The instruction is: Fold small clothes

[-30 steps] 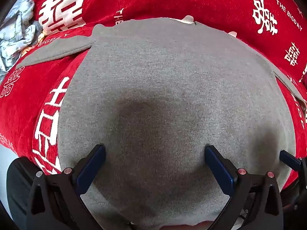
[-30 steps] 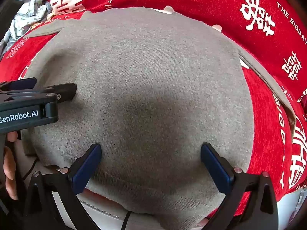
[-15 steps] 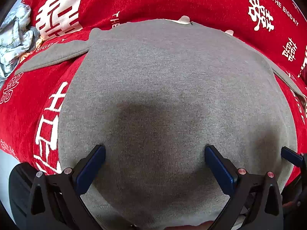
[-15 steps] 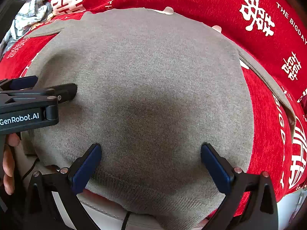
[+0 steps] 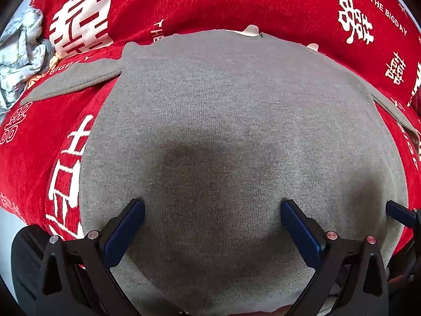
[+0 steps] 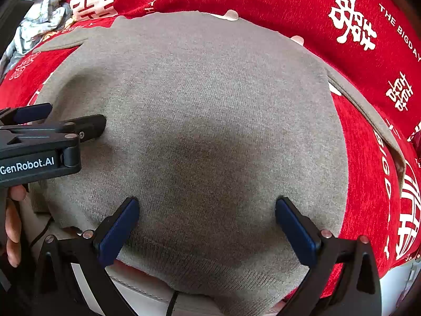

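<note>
Item: grey knitted long-sleeved garment [image 5: 236, 131], spread flat, body panel smooth, ribbed hem [image 6: 210, 271] nearest the cameras. One sleeve [image 5: 73, 79] runs out from the garment's far-left shoulder; the other sleeve [image 6: 368, 115] runs along its right edge. Small pale tabs [image 5: 251, 29] show at its far edge, at the neckline.

Support: red plush cloth with white characters and lettering [image 5: 210, 0], lying under the garment and showing on every side of it but the near one.

Left gripper [image 5: 211, 210]: black frame, blue-padded fingers [image 5: 126, 226] set wide apart, nothing between them but the garment's surface below. It sits over the garment's near-left part; whether the pads touch the knit cannot be told. In the right wrist view it [image 6: 60, 121] enters from the left, labelled "GenRobot.AI", over the garment's left edge, with a person's hand [image 6: 11, 223] behind it.

Right gripper [image 6: 206, 210]: same build, blue pads [image 6: 294, 231] wide apart, empty, over the garment's near part just beyond the hem. One of its blue tips [image 5: 400, 213] shows near the garment's right edge in the left wrist view.

Other: crumpled pale printed fabric pile [image 5: 21, 52], on the cloth beyond the garment's left sleeve, apart from it.
</note>
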Motion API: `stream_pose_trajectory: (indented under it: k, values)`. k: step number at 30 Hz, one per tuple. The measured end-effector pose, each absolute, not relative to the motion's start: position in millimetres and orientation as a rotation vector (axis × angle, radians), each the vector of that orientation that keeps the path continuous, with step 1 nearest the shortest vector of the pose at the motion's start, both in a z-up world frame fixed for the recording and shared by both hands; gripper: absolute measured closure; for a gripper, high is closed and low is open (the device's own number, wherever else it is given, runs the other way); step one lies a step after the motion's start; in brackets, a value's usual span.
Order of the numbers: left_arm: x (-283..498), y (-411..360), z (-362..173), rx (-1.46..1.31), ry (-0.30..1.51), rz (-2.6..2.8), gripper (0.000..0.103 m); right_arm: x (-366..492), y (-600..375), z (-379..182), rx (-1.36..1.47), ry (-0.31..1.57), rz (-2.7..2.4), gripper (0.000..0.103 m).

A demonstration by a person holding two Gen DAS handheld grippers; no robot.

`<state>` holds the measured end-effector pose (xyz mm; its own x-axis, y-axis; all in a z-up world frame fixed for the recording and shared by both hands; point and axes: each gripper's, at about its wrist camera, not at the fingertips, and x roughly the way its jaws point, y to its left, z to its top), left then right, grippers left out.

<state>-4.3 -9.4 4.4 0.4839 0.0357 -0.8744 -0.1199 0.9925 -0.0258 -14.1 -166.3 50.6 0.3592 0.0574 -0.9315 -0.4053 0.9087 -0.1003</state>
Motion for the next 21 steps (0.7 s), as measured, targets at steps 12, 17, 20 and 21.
stream_pose_trajectory:
  k: [12, 17, 20, 21]
  values:
    - [-3.5, -9.7, 5.2, -0.087, 1.06, 0.096, 0.0, -12.7, -165.1, 51.3, -0.341, 1.168, 0.305, 0.0]
    - [-3.7, -9.7, 5.0, -0.087, 1.06, 0.096, 0.0, -13.4, -165.0, 50.9, -0.341, 1.167, 0.305, 0.0]
    - [-3.8, -9.7, 4.9, -0.087, 1.06, 0.096, 0.0, -13.3, -165.0, 51.1, -0.342, 1.167, 0.305, 0.0]
    - [-3.8, -9.7, 4.9, -0.087, 1.06, 0.096, 0.0, -13.1, -165.0, 51.3, -0.342, 1.167, 0.305, 0.0]
